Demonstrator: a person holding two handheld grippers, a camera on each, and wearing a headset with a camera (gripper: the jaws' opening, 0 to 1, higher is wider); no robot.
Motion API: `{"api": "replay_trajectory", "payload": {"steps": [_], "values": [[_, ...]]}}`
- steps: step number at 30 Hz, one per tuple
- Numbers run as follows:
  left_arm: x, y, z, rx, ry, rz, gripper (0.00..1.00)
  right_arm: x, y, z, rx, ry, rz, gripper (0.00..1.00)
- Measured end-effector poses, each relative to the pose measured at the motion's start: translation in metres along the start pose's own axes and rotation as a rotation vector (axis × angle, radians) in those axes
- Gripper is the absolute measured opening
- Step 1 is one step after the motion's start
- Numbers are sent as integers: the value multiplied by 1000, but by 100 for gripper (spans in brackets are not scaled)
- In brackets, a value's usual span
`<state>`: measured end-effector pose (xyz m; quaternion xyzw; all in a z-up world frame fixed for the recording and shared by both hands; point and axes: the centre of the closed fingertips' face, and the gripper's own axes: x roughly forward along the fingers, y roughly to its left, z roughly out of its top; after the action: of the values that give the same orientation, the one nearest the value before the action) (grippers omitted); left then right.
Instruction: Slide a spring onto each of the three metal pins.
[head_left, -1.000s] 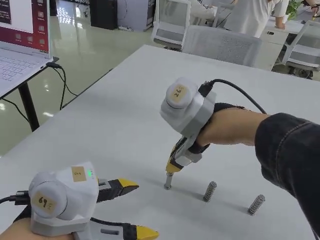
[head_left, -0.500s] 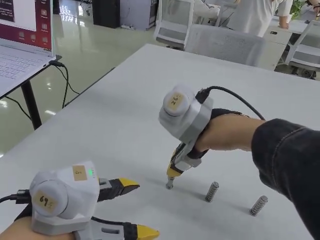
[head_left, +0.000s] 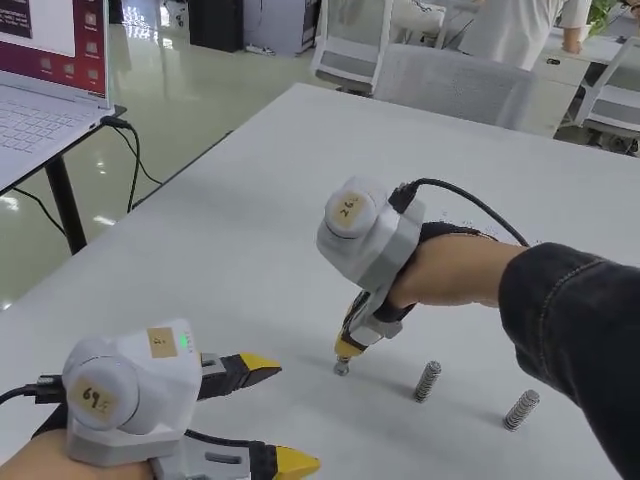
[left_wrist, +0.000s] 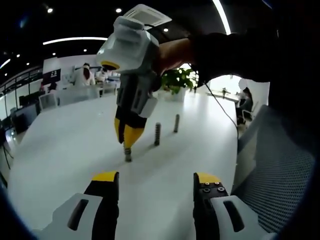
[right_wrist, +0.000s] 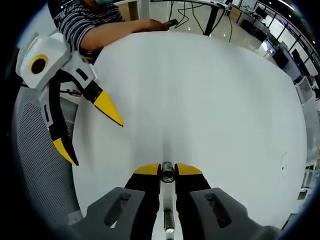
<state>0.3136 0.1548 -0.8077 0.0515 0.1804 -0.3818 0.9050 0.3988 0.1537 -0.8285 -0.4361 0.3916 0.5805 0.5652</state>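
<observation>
Spring (right_wrist: 168, 172), third of three: held upright between the jaws of the right gripper (head_left: 346, 350), which are closed tight on it. Its long axis runs along the jaws, pointing straight down at the table (head_left: 250, 230).

Pin (head_left: 342, 369): directly below the yellow tips, vertical, in line with the spring. Only a short grey stub shows under the tips, and coil and pin cannot be told apart there. Judged: the spring is partly threaded and what remains is a straight push down the shared axis.

Seated springs, two: near one (head_left: 428, 381) and far one (head_left: 521, 410), both standing slightly tilted in a row to the right of the pin, apart from the gripper.

Left gripper (left_wrist: 156, 181): jaws wide apart, holding nothing, low and to the left, pointing toward the pin. It is well off the work, so the right gripper is the nearer.

Change from the earlier frames: the right gripper has come lower over the pin. A taller length of metal stood clear below its tips a second ago and now little of it does. The left gripper keeps its open pose, and the two seated springs are unchanged.
</observation>
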Motion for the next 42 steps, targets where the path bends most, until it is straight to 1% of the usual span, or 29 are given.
{"api": "replay_trajectory", "payload": {"steps": [21,30,35,42], "values": [[-1,1,-1,-9,0,9,54,15,6,-7,11,22,22,9],[0,1,-1,-7,1,7,54,15,6,-6,3,13,25,9],[0,1,-1,-6,3,6,54,12,6,-5,7,-3,24,14],[0,0,-1,-3,6,3,54,8,3,-6,7,-22,6,22]]}}
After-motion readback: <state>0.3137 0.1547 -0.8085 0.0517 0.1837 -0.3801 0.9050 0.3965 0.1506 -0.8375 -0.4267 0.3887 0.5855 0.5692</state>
